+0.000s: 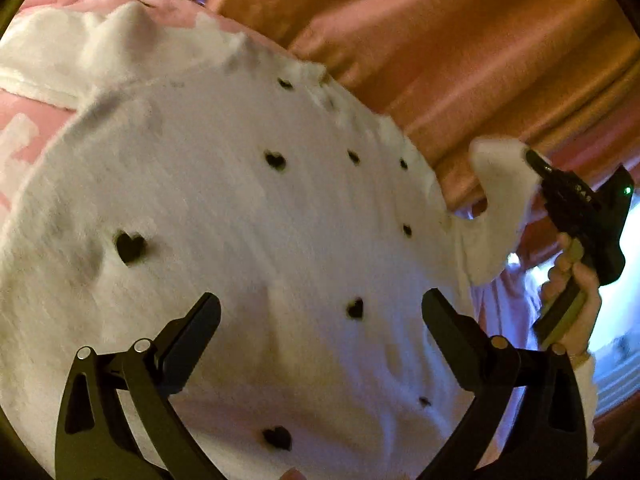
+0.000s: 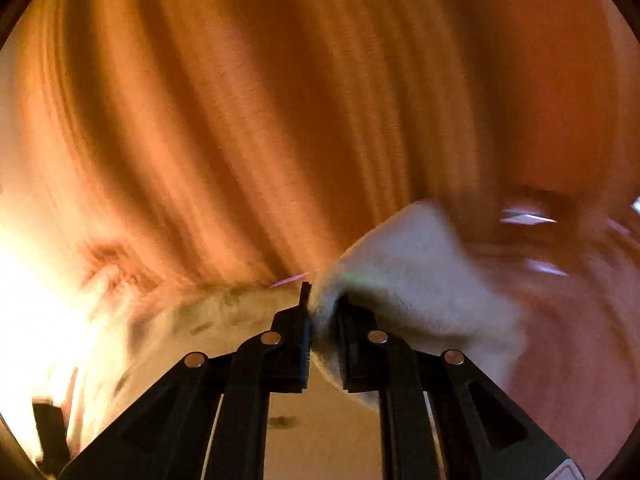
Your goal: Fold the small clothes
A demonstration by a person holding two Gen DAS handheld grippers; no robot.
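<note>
Left gripper (image 1: 320,312) sits nearest the left wrist camera, jaws spread wide with nothing between them, hovering over the white garment (image 1: 240,208) — fuzzy fabric with small black hearts (image 1: 130,246). The garment lies spread on a pink-and-white surface (image 1: 24,128), with an orange curtain (image 1: 440,40) behind it.

Right gripper (image 2: 324,320) is clamped on a white corner (image 2: 416,280) of the same garment; fabric is pinched between the pads and bunches out to the right. From the left wrist view that corner (image 1: 504,184) is lifted clear of the spread body, with the person's hand (image 1: 576,288) on the gripper handle.

Step in hand, as I read it: first fold, right side picked up — probably a sleeve or a shoulder corner. Next move likely calls for carrying that corner across over the body and laying it flat; the left gripper is free to pin the body or take another edge so the cloth doesn't drag.

Hard to read:
- right wrist view is heavily motion-blurred, with a blown-out glare at lower left
- garment's near hem is cut off by the frame, so its type is unclear
- can't tell sleeve from corner.
</note>
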